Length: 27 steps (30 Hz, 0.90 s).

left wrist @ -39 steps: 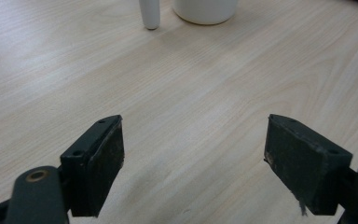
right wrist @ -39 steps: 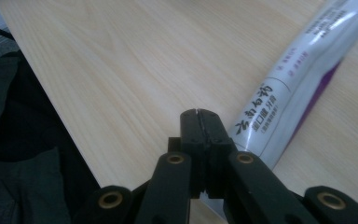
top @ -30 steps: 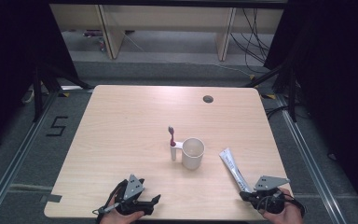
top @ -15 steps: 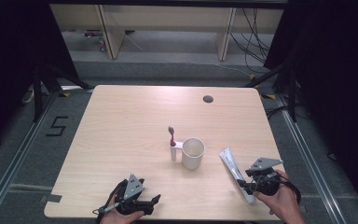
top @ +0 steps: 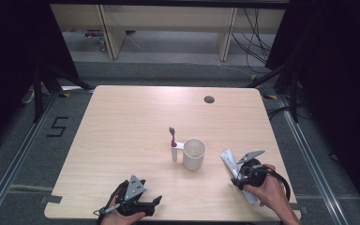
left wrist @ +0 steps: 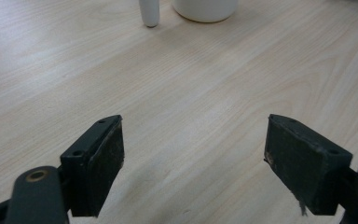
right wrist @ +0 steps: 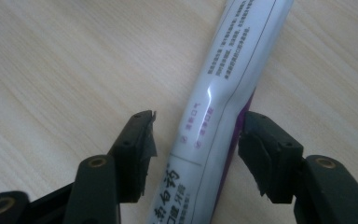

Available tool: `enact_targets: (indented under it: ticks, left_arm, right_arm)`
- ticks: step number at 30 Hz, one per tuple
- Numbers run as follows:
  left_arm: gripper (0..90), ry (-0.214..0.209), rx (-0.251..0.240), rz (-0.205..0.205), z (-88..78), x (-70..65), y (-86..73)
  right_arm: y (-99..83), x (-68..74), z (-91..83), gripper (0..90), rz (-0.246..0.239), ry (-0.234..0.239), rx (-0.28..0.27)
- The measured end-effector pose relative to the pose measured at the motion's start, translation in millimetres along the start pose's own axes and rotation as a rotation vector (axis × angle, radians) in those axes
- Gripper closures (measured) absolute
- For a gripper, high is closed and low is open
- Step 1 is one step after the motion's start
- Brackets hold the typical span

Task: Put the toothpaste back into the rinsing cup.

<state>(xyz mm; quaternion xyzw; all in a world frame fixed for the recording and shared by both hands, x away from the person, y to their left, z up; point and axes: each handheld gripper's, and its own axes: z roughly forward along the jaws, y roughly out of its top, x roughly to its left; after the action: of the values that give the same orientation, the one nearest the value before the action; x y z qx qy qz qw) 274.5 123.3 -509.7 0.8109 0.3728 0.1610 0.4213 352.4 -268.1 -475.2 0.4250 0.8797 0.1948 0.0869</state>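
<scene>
A white toothpaste tube (top: 228,161) (right wrist: 233,79) lies flat on the table at the right front. My right gripper (top: 241,177) (right wrist: 196,133) is lowered over it, and its jaws have just been opening. The tube now lies between them: the right pad is at the tube's edge, the left pad stands apart. A white cup (top: 194,153) (left wrist: 205,7) stands mid-table. Beside it on the left a toothbrush (top: 173,137) stands upright in a white holder (top: 174,153) (left wrist: 149,11). My left gripper (top: 152,203) (left wrist: 193,140) rests open near the front edge, nothing between its pads.
The light wooden table (top: 122,122) has a dark round cable hole (top: 209,99) near its far edge. A cable loops from the right gripper by the front right corner. Dark floor and shelving legs surround the table.
The right gripper has moved forward from the front edge onto the tube, and its jaws went from shut to open around it. The left gripper has stayed put.
</scene>
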Motion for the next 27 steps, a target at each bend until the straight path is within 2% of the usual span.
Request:
enact_targets:
  ticks: [4,7,8,11,12,13,14,16,17,18,19,20,22,24,25,26,27]
  left_arm:
    - [19.6,-0.002,-0.008,-0.006,0.1,-0.7,-0.2]
    - [19.6,-0.002,0.001,0.004,-0.6,0.1,-0.1]
    - [19.5,-0.004,0.002,0.005,-0.4,-0.3,-0.1]
    - [19.6,0.000,0.003,0.002,0.6,-1.5,0.0]
    - [19.6,0.006,0.017,0.019,-0.2,-0.7,0.0]
    - [19.6,0.000,0.011,0.014,0.0,-1.2,-0.1]
    - [19.6,0.002,0.007,0.009,0.0,-0.9,0.1]
    - [19.6,0.006,0.013,0.017,-0.1,0.0,0.2]
    - [19.6,-0.004,0.006,0.009,-0.1,-0.4,0.1]
    - [19.6,-0.003,0.004,0.008,-0.2,-0.7,-0.1]
    - [19.6,-0.003,0.006,0.009,-0.2,-0.6,0.0]
    - [19.5,0.004,0.013,0.018,0.0,0.2,0.2]
    - [19.6,0.004,0.009,0.012,0.0,-0.7,0.3]
    - [19.6,0.002,0.015,0.018,0.0,0.0,0.4]
    - [19.6,-0.005,0.002,0.004,1.0,-1.0,0.4]
    - [19.6,-0.003,0.003,0.003,0.8,-1.2,0.3]
    - [19.5,-0.003,0.003,0.003,0.8,-1.2,0.3]
  right_arm:
    - [4.2,-3.5,2.4,52.7,-0.006,-0.021,0.021]
    - [7.1,-7.7,1.5,55.5,0.030,0.011,0.036]
    - [8.2,-10.1,1.9,56.7,0.027,-0.004,0.044]
    - [9.1,-11.3,2.3,58.1,0.035,0.000,0.066]
    - [9.7,-12.8,3.5,58.1,0.024,0.004,0.074]
    - [10.4,-15.8,5.8,58.0,-0.020,0.007,0.072]
    - [11.7,-15.3,5.4,58.4,0.006,0.015,0.091]
    - [12.1,-14.7,5.2,58.6,0.013,0.008,0.095]
    - [13.2,-14.2,4.5,58.9,0.018,0.003,0.114]
    - [14.6,-15.9,5.8,59.3,-0.009,0.011,0.114]
    - [15.6,-12.7,4.9,59.9,0.029,0.009,0.134]
    - [18.1,-16.0,4.4,61.2,-0.006,0.002,0.153]
    - [18.8,-15.2,4.4,62.3,0.009,0.010,0.157]
    - [21.8,-19.7,4.3,69.9,-0.058,0.005,0.150]
    - [23.0,-18.5,1.8,74.8,-0.026,0.004,0.178]
    - [25.4,-22.3,2.9,75.0,-0.056,0.014,0.178]
    - [26.4,-22.5,3.0,75.1,-0.051,0.011,0.196]
